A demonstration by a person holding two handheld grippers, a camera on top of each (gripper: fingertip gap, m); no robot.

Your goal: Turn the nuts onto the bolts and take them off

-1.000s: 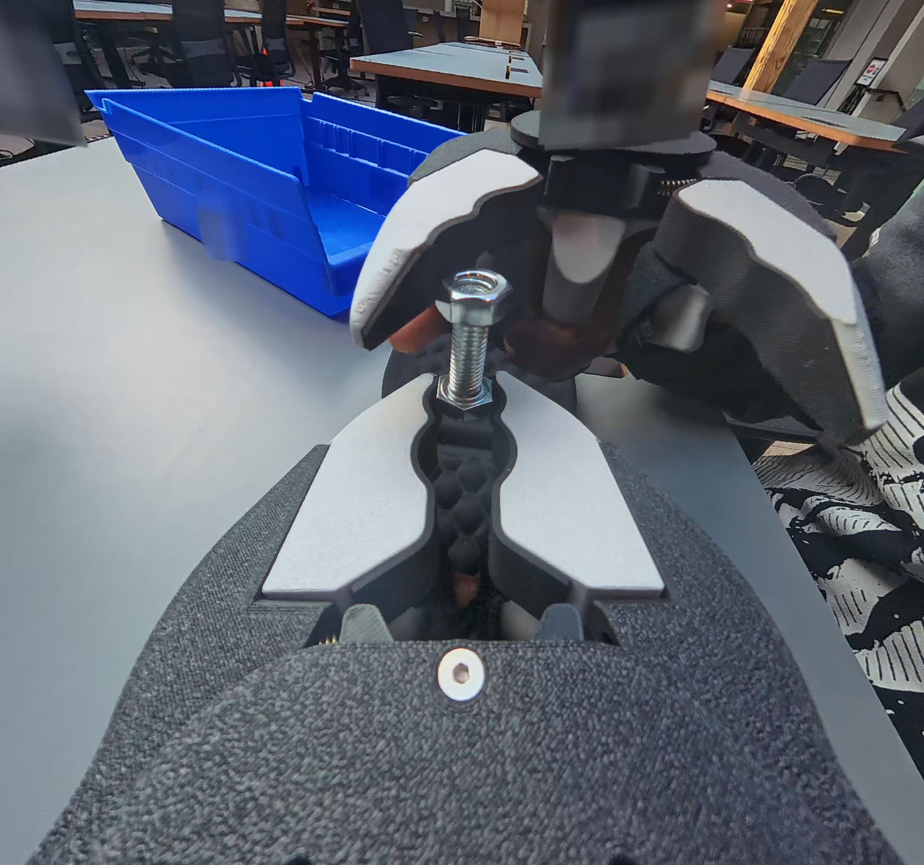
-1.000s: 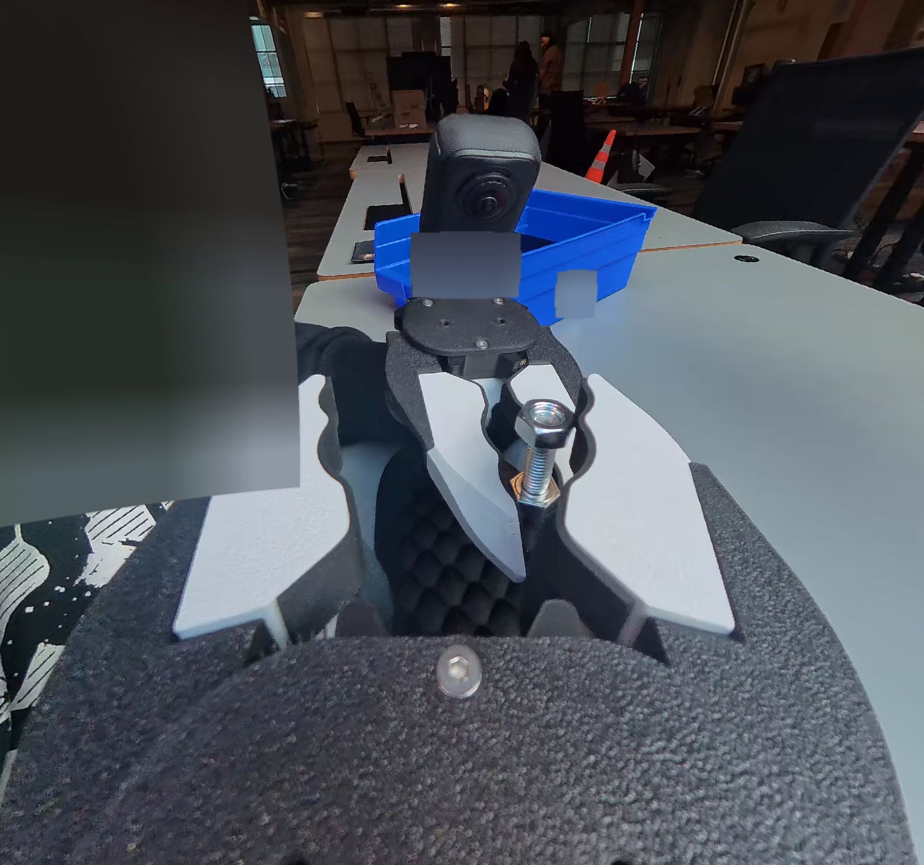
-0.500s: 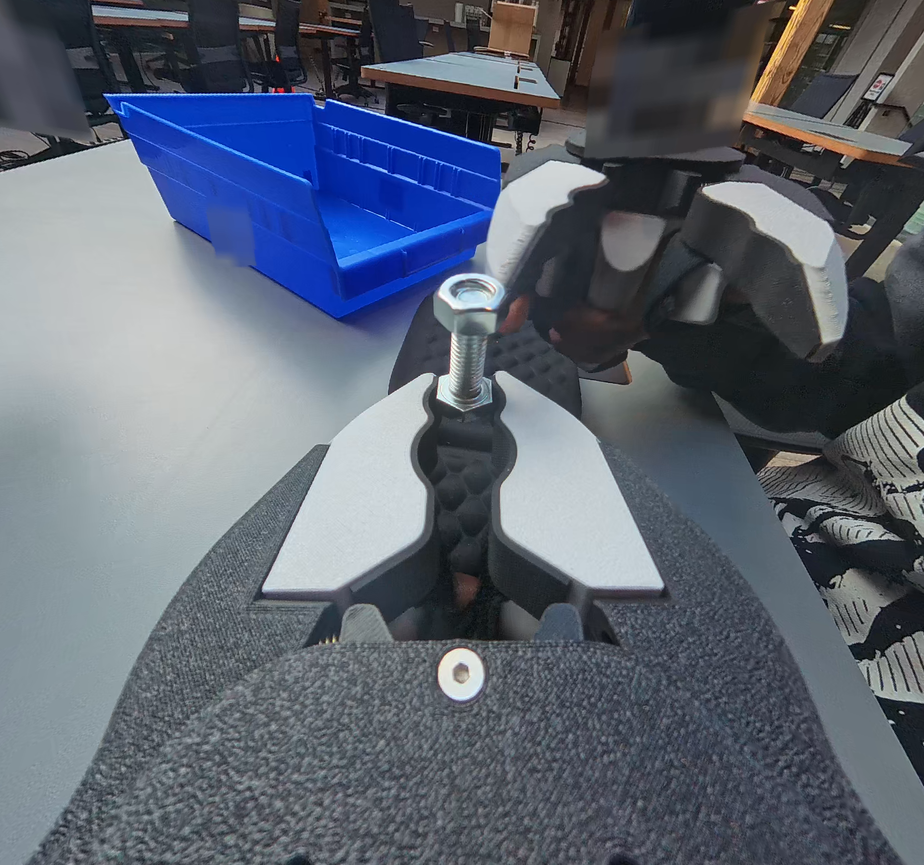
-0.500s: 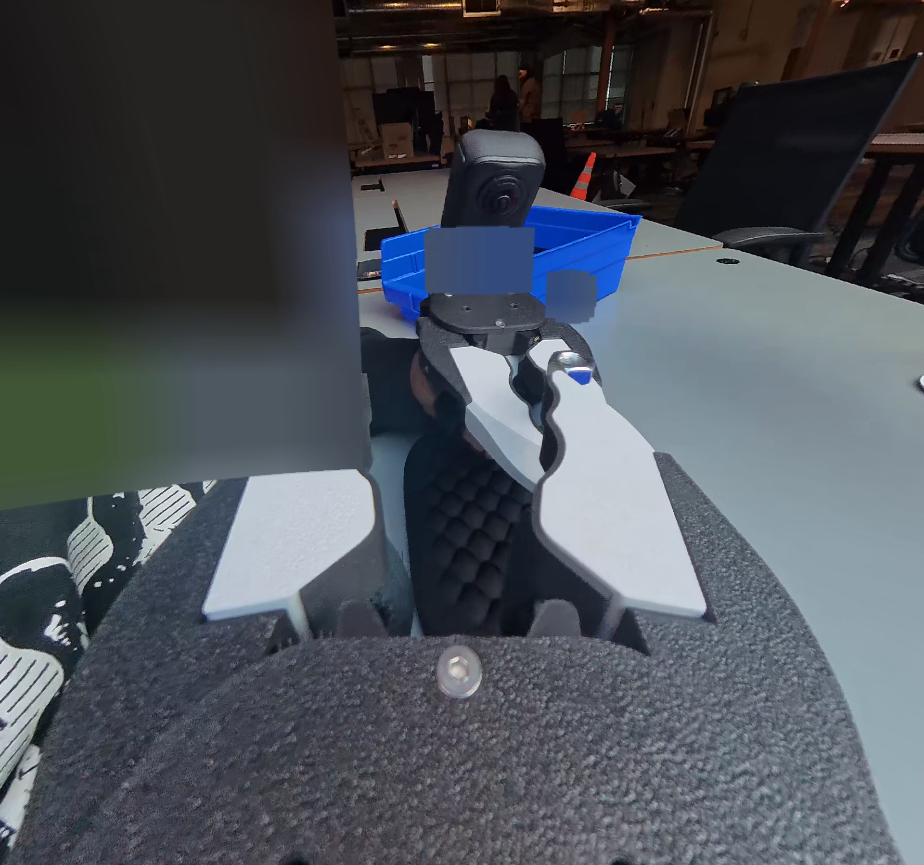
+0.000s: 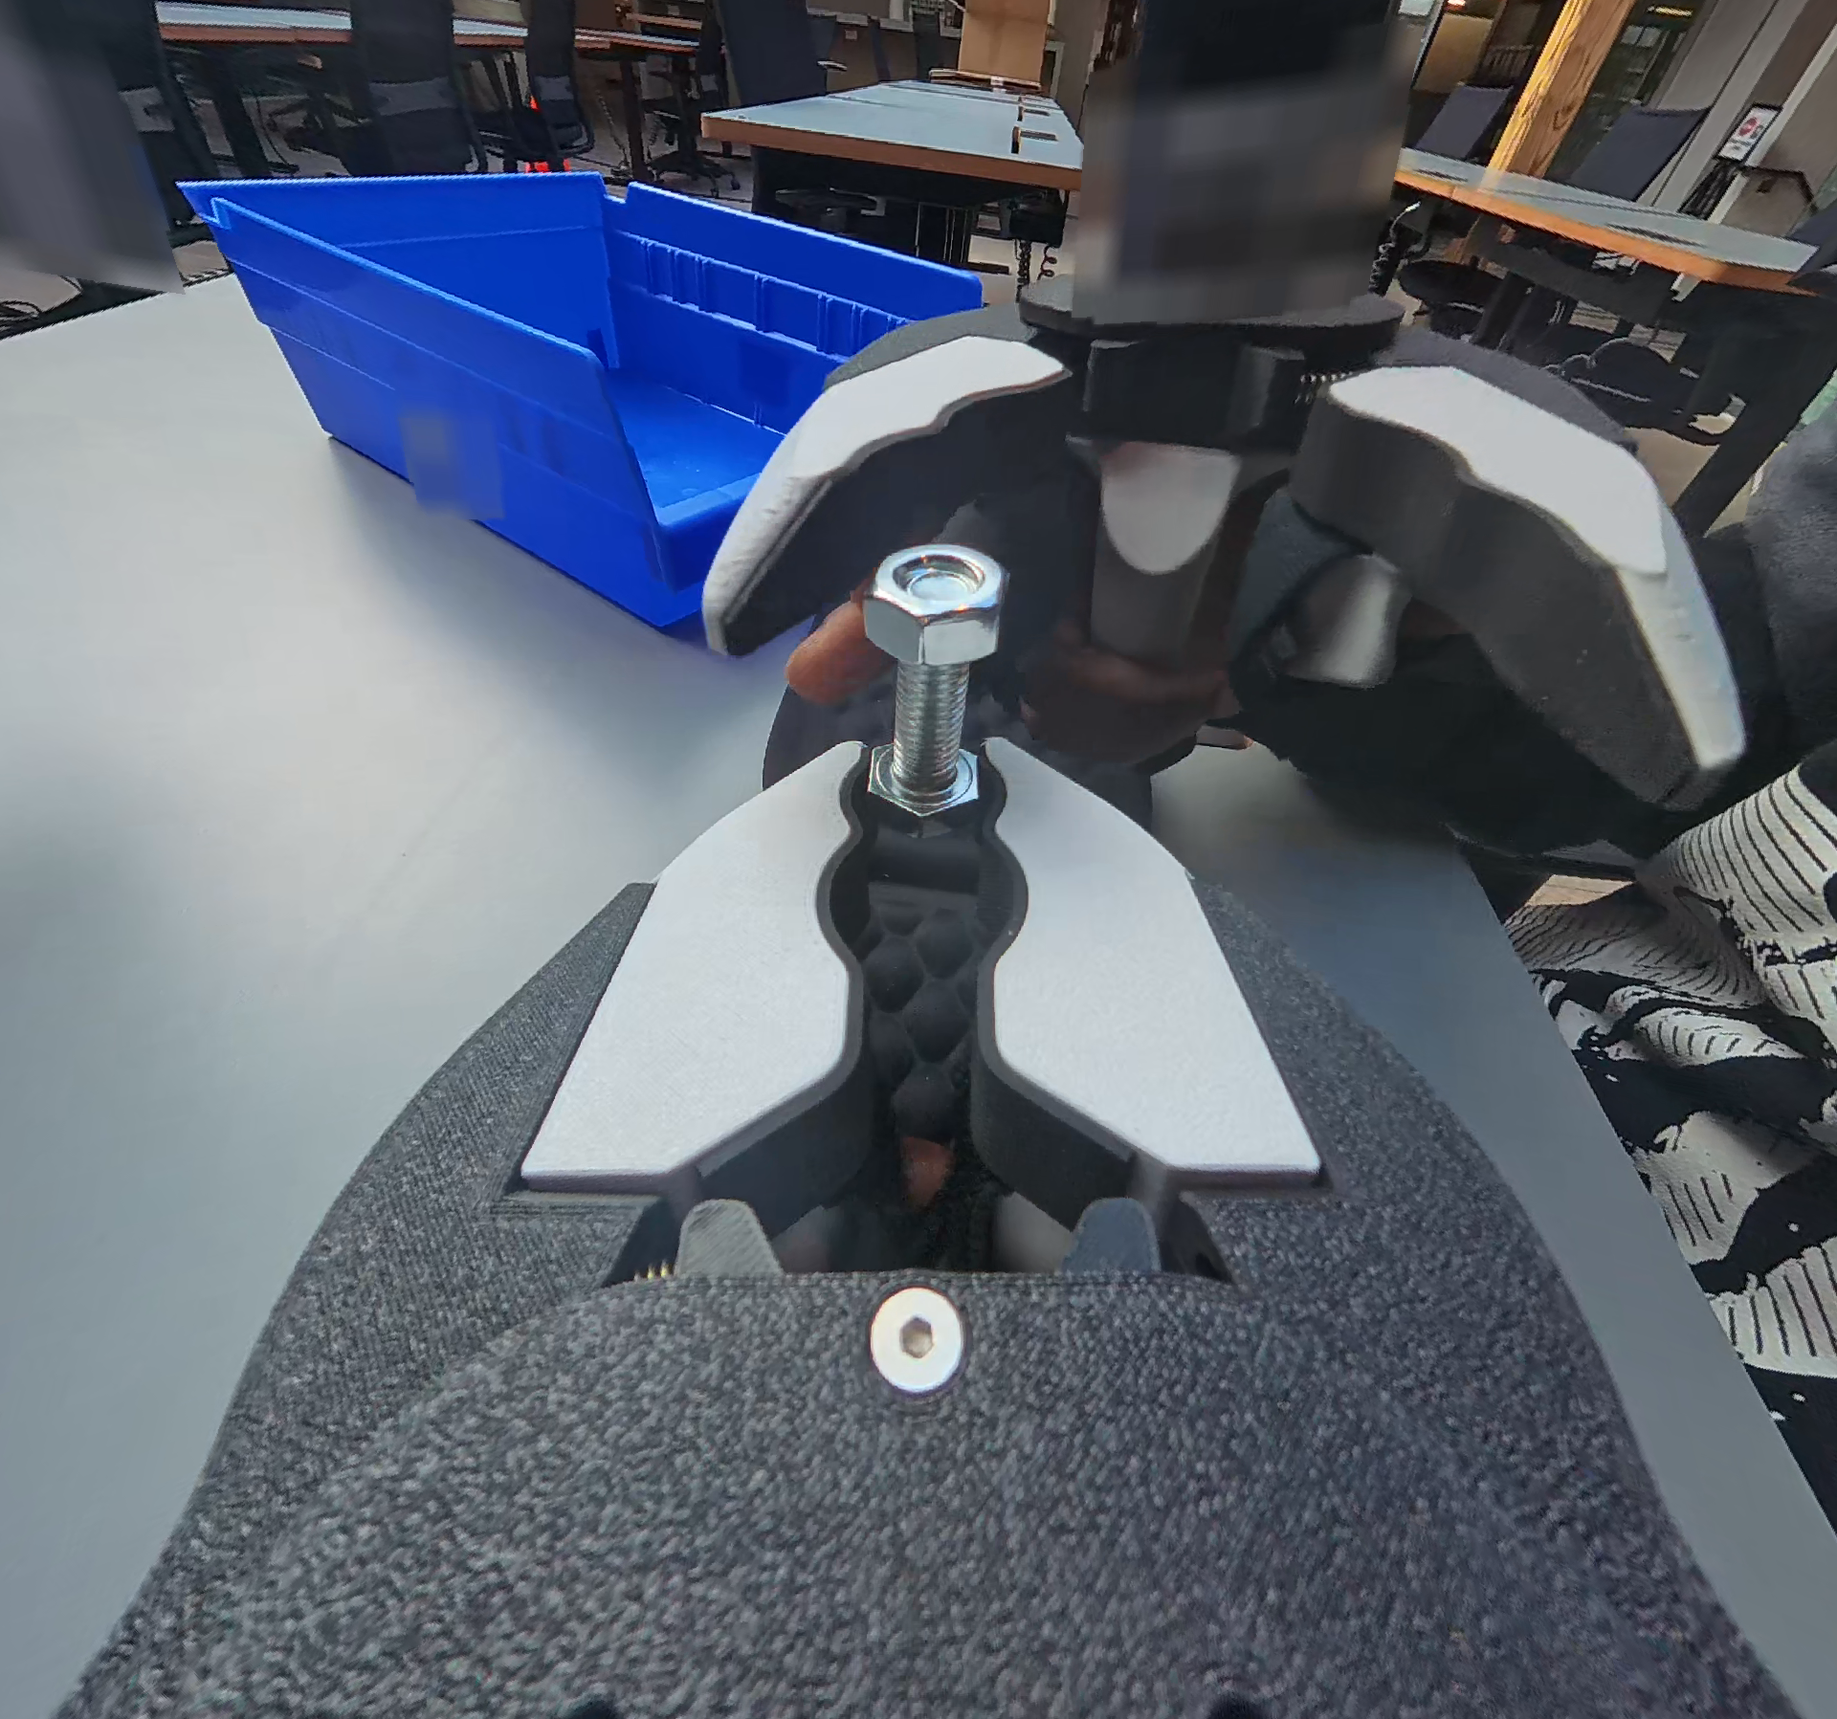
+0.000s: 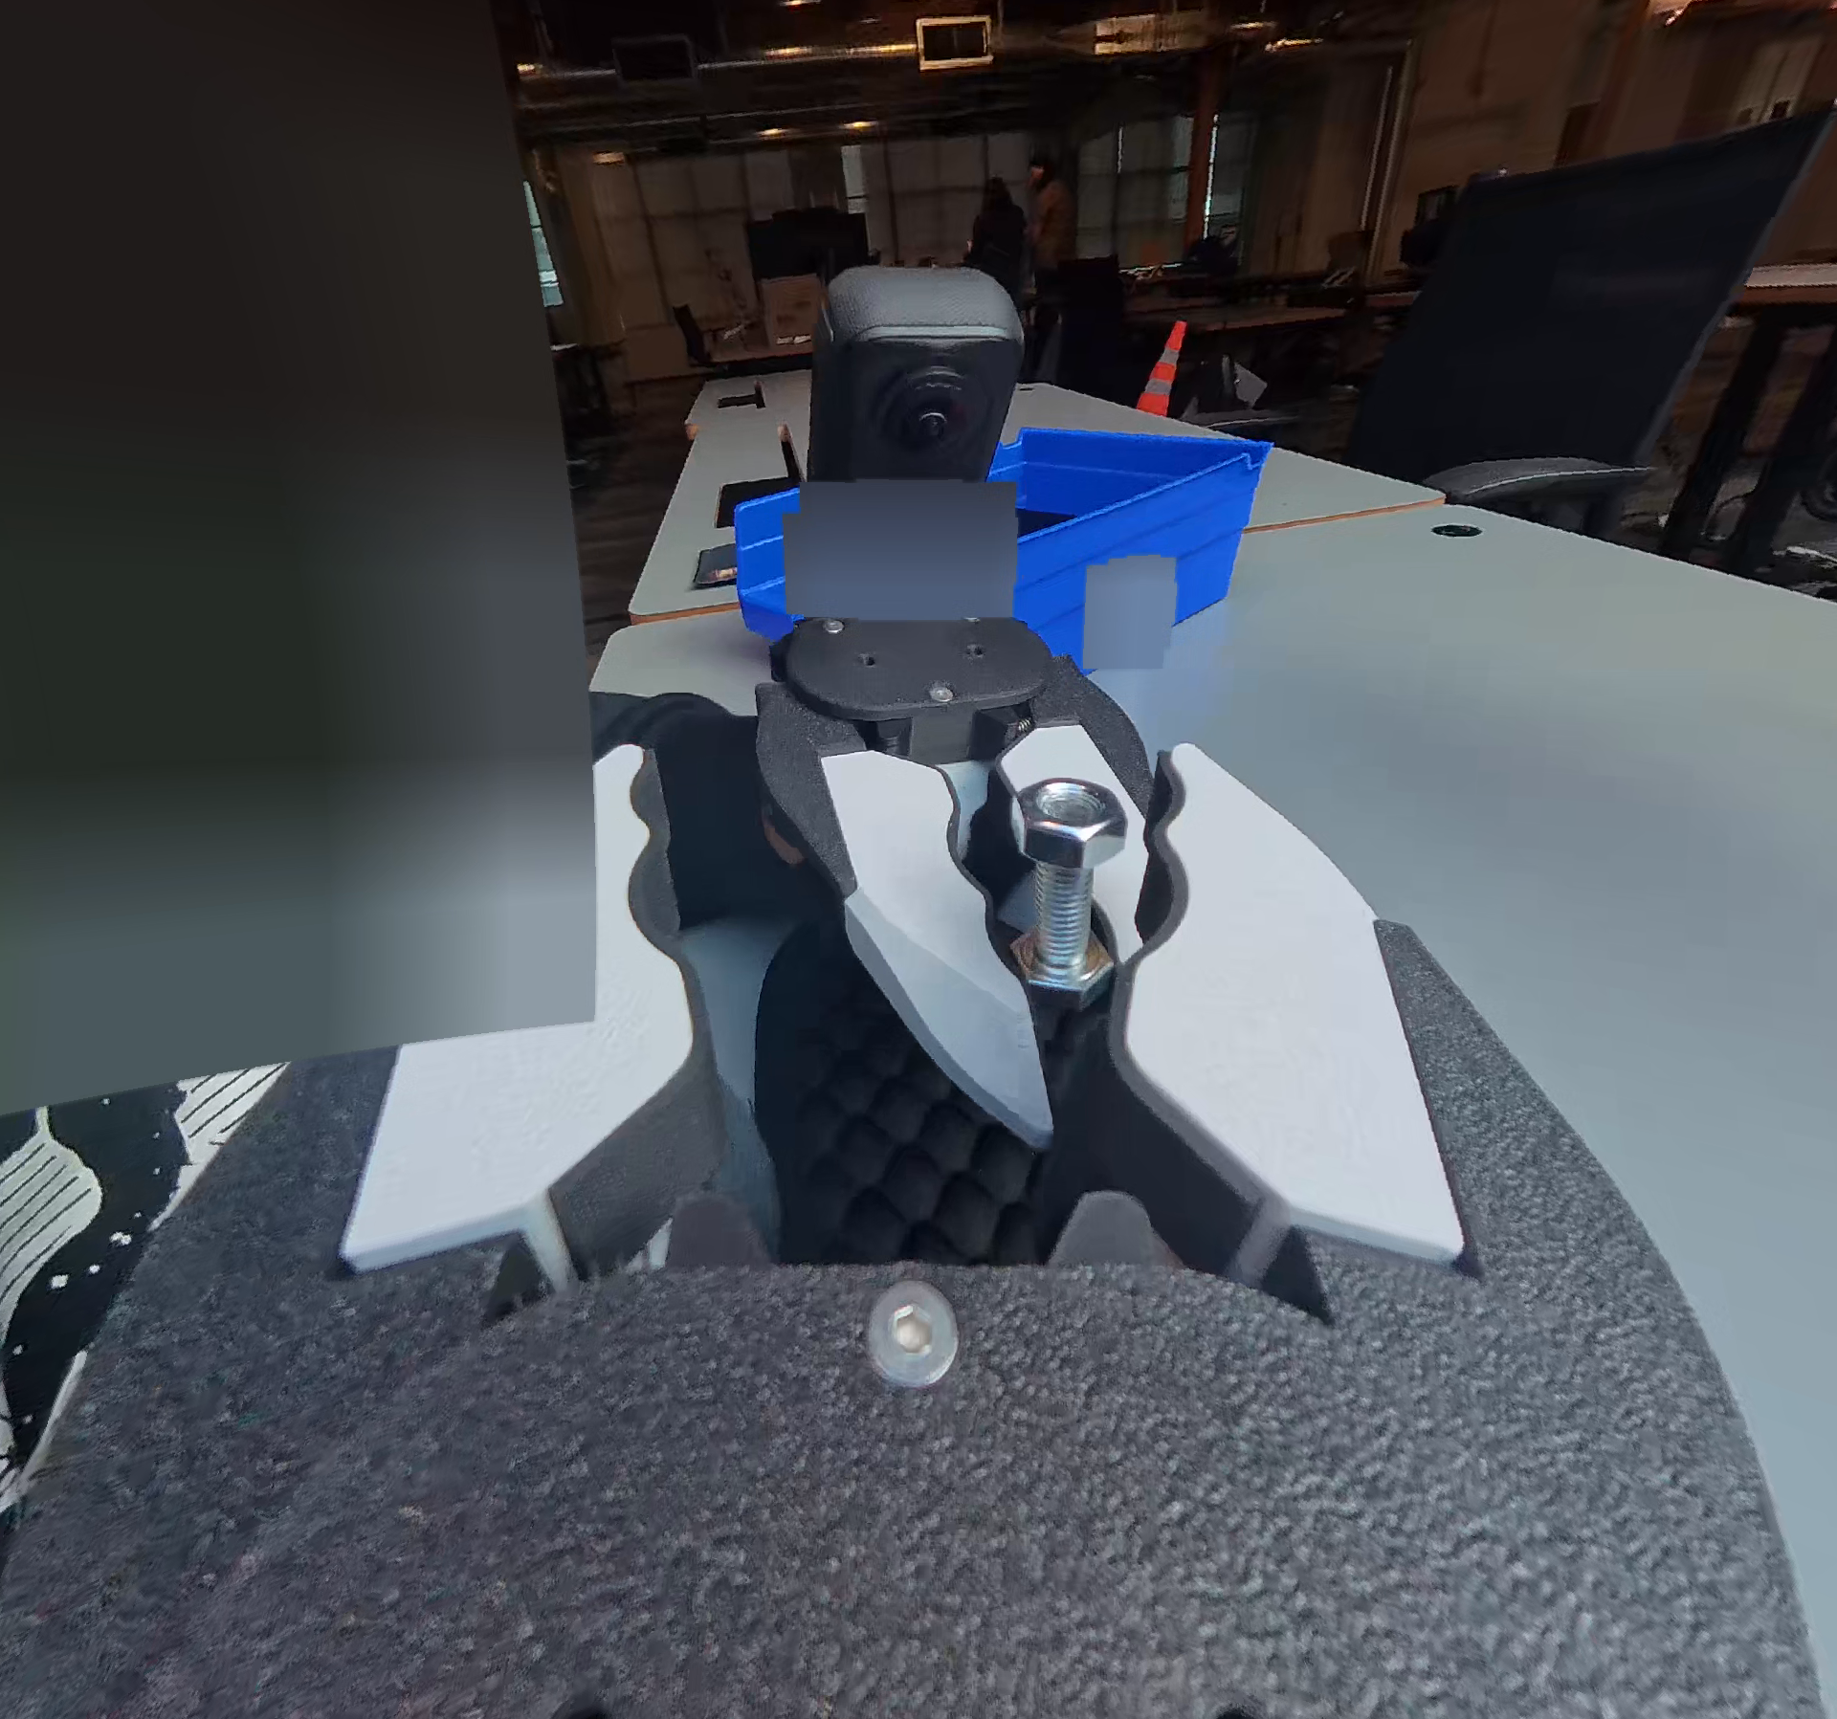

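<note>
A steel bolt (image 5: 929, 717) stands upright with a hex nut (image 5: 932, 606) at the top end of its thread. My left gripper (image 5: 924, 782) is shut on the bolt's head. My right gripper (image 5: 1223, 692) is open just behind the nut, its left finger (image 5: 875, 469) arching over it without visible contact. In the right wrist view the bolt (image 6: 1062, 906) and nut (image 6: 1072, 827) stand between my right gripper's (image 6: 900, 777) spread fingers, close to the right finger (image 6: 1252, 956). The left gripper (image 6: 1059, 1005) faces me there.
An empty blue plastic bin (image 5: 517, 359) sits on the grey table (image 5: 298, 777) beyond the bolt; it also shows in the right wrist view (image 6: 1143, 518). The table edge runs along the right, with a person's patterned black-and-white clothing (image 5: 1690, 1025) beside it.
My right gripper swung away to the right half a second ago and has come back behind the nut, open throughout. The left gripper keeps its hold on the bolt.
</note>
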